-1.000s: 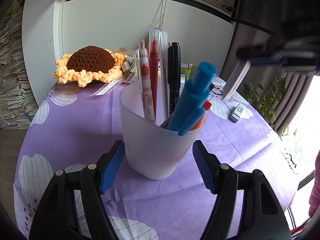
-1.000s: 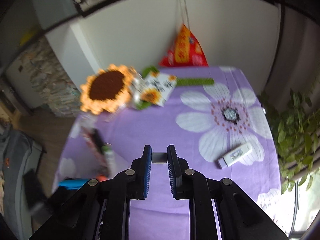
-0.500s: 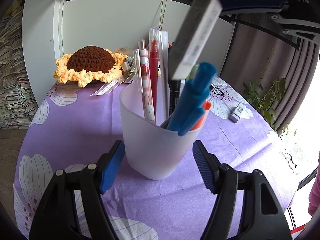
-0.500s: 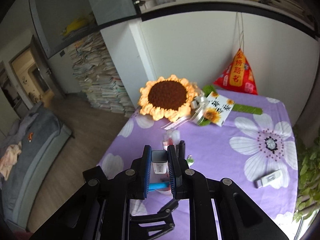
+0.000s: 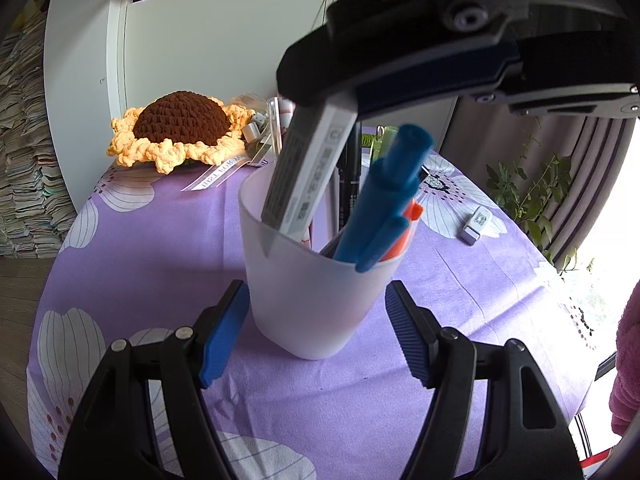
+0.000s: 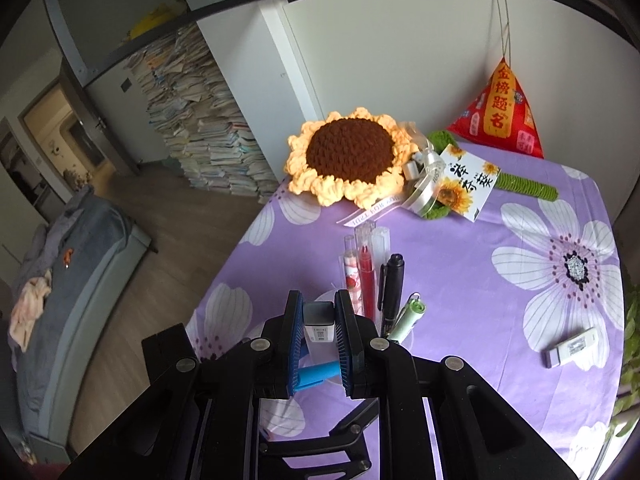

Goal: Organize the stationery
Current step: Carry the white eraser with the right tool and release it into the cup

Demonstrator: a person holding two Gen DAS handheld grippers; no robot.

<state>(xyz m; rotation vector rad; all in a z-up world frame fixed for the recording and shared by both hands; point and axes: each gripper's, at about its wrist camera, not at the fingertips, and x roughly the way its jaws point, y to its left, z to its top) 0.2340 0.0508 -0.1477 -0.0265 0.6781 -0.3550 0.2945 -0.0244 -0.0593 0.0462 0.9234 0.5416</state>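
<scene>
Left tongs: low and angled downward, blue pads closed against either side of the white cup.
Right tongs: above the left tongs, tilted steeply down, pads nearly together, pinching a white eraser whose lower end dips inside the cup's rim.

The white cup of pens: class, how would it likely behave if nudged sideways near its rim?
The cup narrows toward its base, and tall pens lean out above the rim, so it looks top-heavy and apt to tip. The tablecloth might wrinkle and catch it.
</scene>
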